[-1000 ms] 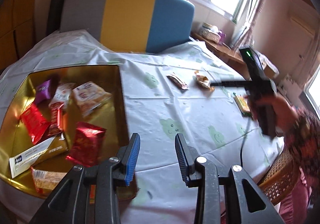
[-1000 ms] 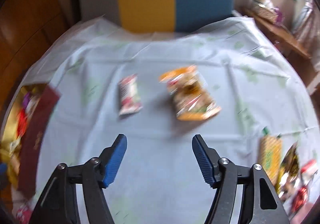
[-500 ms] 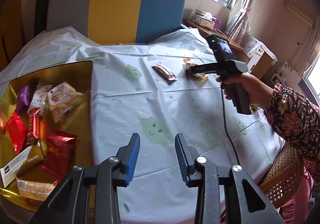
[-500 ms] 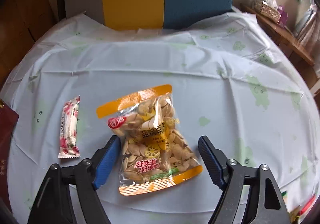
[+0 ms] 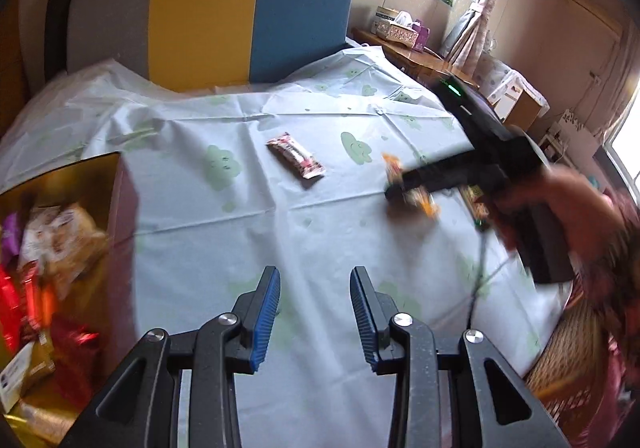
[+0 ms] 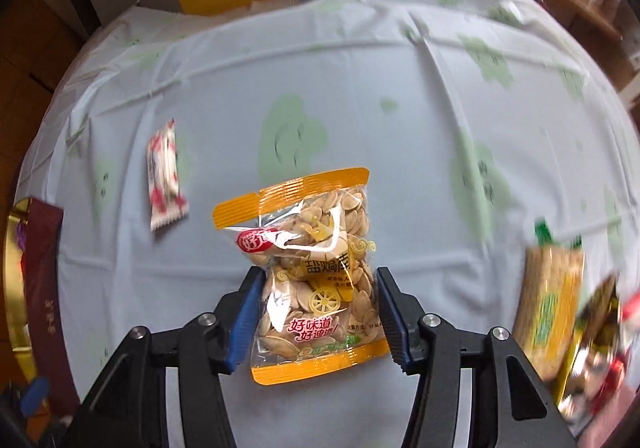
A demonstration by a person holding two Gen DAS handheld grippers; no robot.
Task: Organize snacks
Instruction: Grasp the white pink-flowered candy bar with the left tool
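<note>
Your right gripper (image 6: 318,314) has just been closing; its blue pads pinch the clear, orange-edged packet of seeds (image 6: 310,276) at both sides, lying flat on the pale tablecloth (image 6: 400,120).

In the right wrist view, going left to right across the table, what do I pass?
Dark red box with gold lining → small pink-and-white wrapped candy → clear orange-edged bag of seeds → yellow-green cracker packet.

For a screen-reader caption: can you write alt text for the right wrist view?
The right claw has just closed on a clear bag of seeds lying on a pale green-patterned tablecloth. A small pink-and-white snack packet lies to its left.
</note>
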